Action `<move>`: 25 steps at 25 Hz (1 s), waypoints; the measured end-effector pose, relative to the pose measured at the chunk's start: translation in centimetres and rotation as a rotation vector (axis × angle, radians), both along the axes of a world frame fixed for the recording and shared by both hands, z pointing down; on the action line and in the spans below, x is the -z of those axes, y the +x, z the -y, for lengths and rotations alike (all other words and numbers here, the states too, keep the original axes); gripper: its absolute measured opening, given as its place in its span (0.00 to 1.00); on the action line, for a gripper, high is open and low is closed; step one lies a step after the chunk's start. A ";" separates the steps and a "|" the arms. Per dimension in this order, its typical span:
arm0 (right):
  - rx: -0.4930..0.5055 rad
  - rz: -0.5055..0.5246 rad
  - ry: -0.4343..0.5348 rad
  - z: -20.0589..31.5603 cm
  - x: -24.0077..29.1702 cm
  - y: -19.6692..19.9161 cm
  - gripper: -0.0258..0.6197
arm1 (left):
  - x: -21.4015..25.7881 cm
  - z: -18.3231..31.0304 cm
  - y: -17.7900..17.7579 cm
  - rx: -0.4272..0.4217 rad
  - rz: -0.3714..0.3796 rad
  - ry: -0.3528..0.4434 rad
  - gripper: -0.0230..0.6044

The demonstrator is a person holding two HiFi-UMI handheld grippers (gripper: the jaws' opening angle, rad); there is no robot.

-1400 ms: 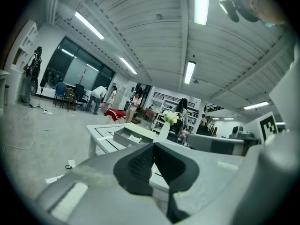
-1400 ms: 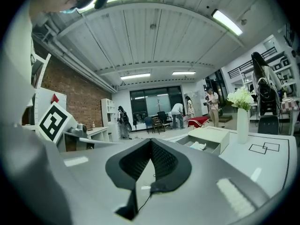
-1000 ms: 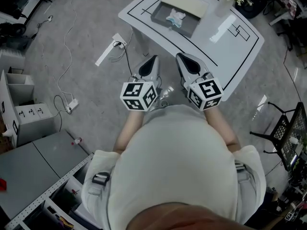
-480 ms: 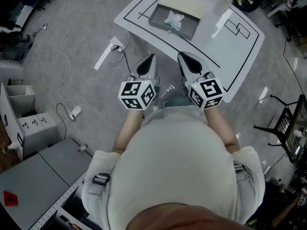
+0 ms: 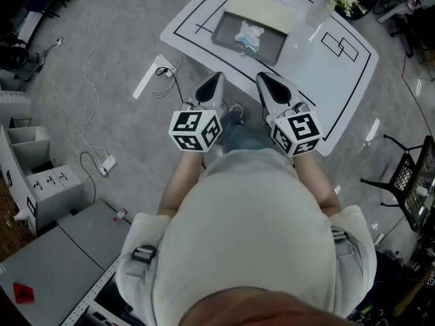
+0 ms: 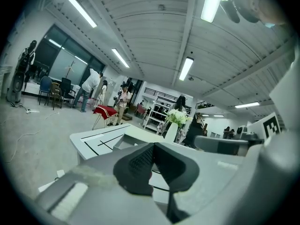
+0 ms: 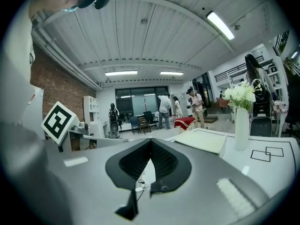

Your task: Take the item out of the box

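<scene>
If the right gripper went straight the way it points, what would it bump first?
Probably the white table, at its near edge, before it ever got to the box. Depth is hard to judge here.

Was a large open robotics lab hall, ribbed ceiling with strip lights [image 6: 186, 68], brick wall [image 7: 58, 86], grey concrete floor [image 5: 122, 114] trailed with cables [image 5: 88, 80] and a power strip [image 5: 105, 163], metal shelving [image 6: 157, 116], white bench [image 5: 340, 80] marked with black lines, people [image 7: 164, 108] standing by far windows.
</scene>
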State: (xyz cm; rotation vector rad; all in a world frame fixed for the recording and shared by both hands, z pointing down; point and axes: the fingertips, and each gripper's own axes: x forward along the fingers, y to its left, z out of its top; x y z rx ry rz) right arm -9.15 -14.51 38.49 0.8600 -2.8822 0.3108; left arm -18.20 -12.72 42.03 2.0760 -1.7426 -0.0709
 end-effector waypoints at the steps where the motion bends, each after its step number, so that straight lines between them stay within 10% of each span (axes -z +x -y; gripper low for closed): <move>1: -0.004 -0.002 0.000 0.7 -0.1 -0.2 0.04 | -0.1 0.7 -0.3 -0.006 0.001 0.000 0.04; 25: -0.184 -0.006 -0.016 14.4 0.7 -2.1 0.04 | -0.8 16.4 -2.2 -0.218 0.039 -0.073 0.04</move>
